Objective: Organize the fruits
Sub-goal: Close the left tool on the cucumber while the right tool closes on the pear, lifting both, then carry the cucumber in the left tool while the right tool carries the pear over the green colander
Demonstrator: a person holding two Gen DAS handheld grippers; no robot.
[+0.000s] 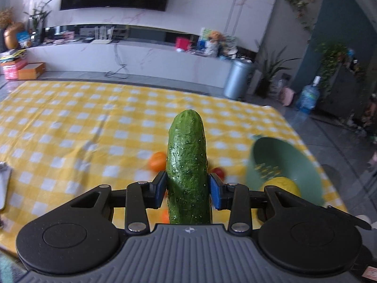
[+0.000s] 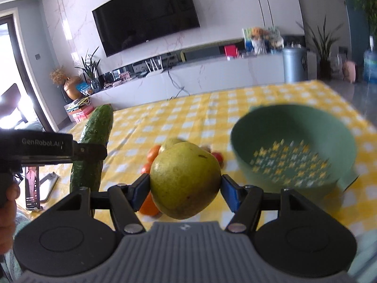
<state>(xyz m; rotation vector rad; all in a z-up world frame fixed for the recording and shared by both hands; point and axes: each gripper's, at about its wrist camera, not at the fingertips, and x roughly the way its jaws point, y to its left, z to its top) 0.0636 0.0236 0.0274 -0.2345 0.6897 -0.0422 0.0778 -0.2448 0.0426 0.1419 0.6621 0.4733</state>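
Your left gripper (image 1: 188,189) pinches a cucumber (image 1: 187,165) between its blue pads (image 1: 215,193), the pads pressing on both flanks near the lower half, so the cucumber stands upright along the fingers with its rounded tip pointing toward the far edge of the table. It is lifted clear of the yellow checked tablecloth (image 1: 70,122). Seen from the right wrist, that same cucumber (image 2: 94,141) sits off to the left, crossed by the black finger of the left gripper (image 2: 90,152), above the near left part of the table.

Your right gripper (image 2: 185,189) pinches a pear (image 2: 185,180), yellow-green with a small dark spot on top; the pads touch its left and right sides and it hangs above the cloth.

A green colander (image 2: 294,146) is toward the right edge of the table, blurred, its holed bottom showing the cloth through it. Small orange fruits (image 2: 153,153) and a red one (image 2: 218,156) lie together near the middle of the table, behind and below the pear. A phone on a stand (image 2: 33,188) sits by the near left edge, and part of your hand (image 2: 9,202) shows at the left border
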